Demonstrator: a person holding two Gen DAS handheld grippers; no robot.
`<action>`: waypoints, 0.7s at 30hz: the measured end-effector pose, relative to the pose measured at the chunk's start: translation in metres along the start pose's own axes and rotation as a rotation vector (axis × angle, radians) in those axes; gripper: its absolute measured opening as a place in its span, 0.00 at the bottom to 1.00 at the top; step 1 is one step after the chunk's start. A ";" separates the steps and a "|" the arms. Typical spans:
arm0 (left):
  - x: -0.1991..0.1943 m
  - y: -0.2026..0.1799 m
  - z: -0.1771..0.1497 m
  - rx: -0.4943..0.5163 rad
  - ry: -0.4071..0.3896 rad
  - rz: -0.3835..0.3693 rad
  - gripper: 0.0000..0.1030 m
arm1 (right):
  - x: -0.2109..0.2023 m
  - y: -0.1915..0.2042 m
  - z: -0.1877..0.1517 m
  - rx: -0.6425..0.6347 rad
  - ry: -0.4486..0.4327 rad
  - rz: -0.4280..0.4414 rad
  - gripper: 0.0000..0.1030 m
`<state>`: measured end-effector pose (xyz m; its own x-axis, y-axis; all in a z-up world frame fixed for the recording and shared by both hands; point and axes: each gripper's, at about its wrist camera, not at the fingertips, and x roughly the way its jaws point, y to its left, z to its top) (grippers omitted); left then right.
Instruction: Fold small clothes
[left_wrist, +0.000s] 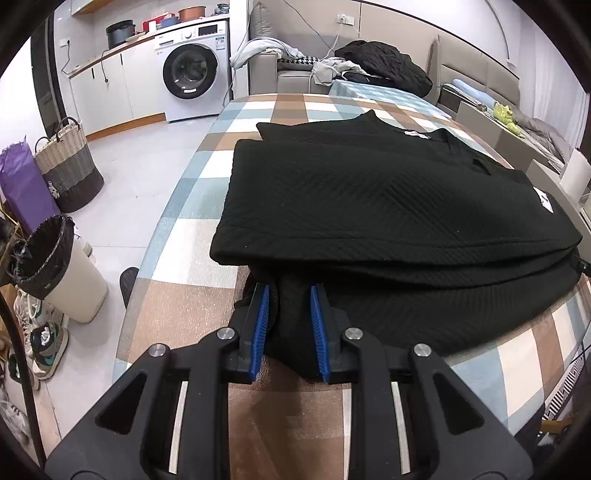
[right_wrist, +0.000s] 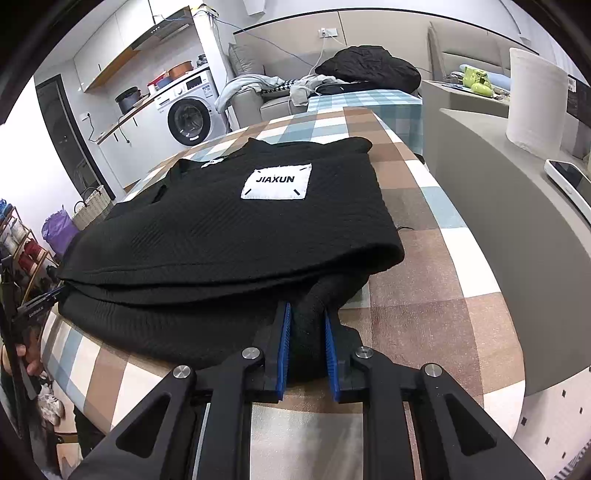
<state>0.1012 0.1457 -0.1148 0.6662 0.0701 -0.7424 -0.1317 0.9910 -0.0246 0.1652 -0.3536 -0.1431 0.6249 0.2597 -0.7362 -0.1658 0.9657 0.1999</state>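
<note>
A black ribbed sweater (left_wrist: 369, 206) lies partly folded on the desk (left_wrist: 177, 302), which is covered with a checked cloth of brown, blue and white squares. Its upper layers are stacked flat, while the near hem hangs out toward both cameras.

The left tool (left_wrist: 290, 325) is clamped on a bunch of that near hem, at the sweater's left corner; the fabric fills the narrow gap between the blue pads (left_wrist: 261, 325), and the jaws stand nearly closed around it. The right tool (right_wrist: 306, 347) grips the hem at the opposite corner in the same way, with dark cloth pinched between its blue pads (right_wrist: 284, 343). Both tools sit low, just above the desk near its front edge.

In the right wrist view a white patch (right_wrist: 276, 181) reading JIAXUN shows on the top layer. A small white neck label (left_wrist: 415, 133) seems to mark the collar at the far end, though it is too small to be sure.

Beyond the desk stand a washing machine (left_wrist: 192, 70) and a sofa piled with clothes (left_wrist: 340, 66). On the floor to the left are a woven basket (left_wrist: 70, 166) and a lined bin (left_wrist: 62, 266). A white paper roll (right_wrist: 535, 99) stands on a grey surface to the right.
</note>
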 end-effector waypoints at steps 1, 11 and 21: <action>0.000 -0.001 0.000 0.006 -0.001 0.005 0.18 | 0.000 0.000 0.000 0.003 0.001 0.004 0.16; -0.015 -0.005 -0.018 0.047 0.000 0.028 0.18 | -0.011 0.004 -0.013 -0.024 0.016 0.018 0.16; -0.033 0.005 -0.032 0.004 -0.010 -0.017 0.30 | -0.018 -0.004 -0.010 0.006 0.027 0.054 0.34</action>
<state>0.0551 0.1449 -0.1116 0.6758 0.0542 -0.7351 -0.1170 0.9925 -0.0344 0.1465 -0.3622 -0.1373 0.5940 0.3117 -0.7416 -0.1939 0.9502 0.2442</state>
